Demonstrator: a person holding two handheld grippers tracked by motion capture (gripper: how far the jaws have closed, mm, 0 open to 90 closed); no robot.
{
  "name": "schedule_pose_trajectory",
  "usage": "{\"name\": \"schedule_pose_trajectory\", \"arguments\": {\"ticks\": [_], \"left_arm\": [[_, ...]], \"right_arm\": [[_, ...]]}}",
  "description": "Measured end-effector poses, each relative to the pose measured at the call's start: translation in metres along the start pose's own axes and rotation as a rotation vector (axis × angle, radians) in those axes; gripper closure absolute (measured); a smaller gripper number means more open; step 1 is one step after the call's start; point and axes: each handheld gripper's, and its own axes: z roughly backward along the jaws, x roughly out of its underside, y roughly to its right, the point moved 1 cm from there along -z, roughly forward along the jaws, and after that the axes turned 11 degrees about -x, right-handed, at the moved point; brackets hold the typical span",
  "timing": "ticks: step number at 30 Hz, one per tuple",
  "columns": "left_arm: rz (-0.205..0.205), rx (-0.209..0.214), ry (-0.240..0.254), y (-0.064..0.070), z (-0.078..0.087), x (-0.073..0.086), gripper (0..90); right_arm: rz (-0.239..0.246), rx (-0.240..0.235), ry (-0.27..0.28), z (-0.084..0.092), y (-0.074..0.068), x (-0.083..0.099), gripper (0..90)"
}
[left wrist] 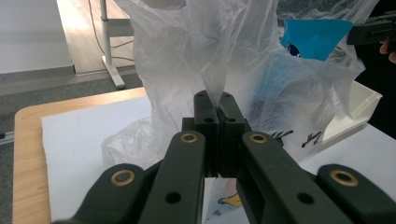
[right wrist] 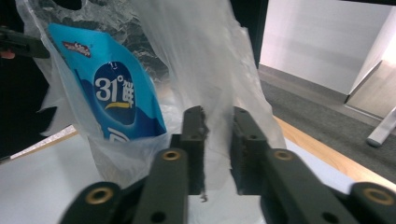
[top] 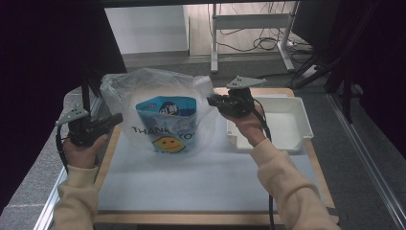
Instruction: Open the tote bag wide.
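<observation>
- We see a clear plastic bag (top: pixel 158 112) standing upright on the white mat (top: pixel 191 182) of the wooden table (top: pixel 316 163), near its far edge.
- A blue snack pouch (top: pixel 166 112) stands inside the bag, above the printed "THANK YOU" and yellow smiley face on the front.
- Our left gripper (top: pixel 117 119) holds the bag's left side; in the left gripper view its jaws are clenched on a pinch of the film (left wrist: pixel 217 100), pads pressed together.
- Our right gripper (top: pixel 211 100) sits at the bag's upper right edge.
- In the right gripper view (right wrist: pixel 217 140) a fold of the film runs between the jaws, with a narrow gap left between the pads; we cannot tell whether they pinch it.
- A white tray (top: pixel 299 129) lies on the table just right of the bag, behind the right hand (top: pixel 249 125).
- Both sleeves are cream-coloured.
</observation>
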Motion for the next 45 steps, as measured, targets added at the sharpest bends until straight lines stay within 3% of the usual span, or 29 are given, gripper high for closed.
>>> {"name": "schedule_pose_trajectory", "arguments": {"ticks": [6, 13, 20, 45], "left_arm": [[-0.008, 0.000, -0.004, 0.002, -0.001, 0.000, 89.6], [-0.015, -0.002, -0.012, 0.002, 0.000, 0.003, 89.7], [-0.011, -0.013, -0.047, 0.000, -0.002, 0.012, 89.8], [0.010, 0.001, -0.131, -0.002, -0.001, 0.041, 89.8]], "right_arm": [[-0.012, -0.008, 0.007, 0.003, 0.002, 0.005, 88.3], [-0.037, 0.013, 0.030, 0.006, -0.001, 0.018, 88.8], [-0.029, 0.023, 0.027, 0.002, -0.005, 0.034, 88.8], [-0.066, -0.001, 0.024, -0.010, -0.010, 0.065, 88.9]]}}
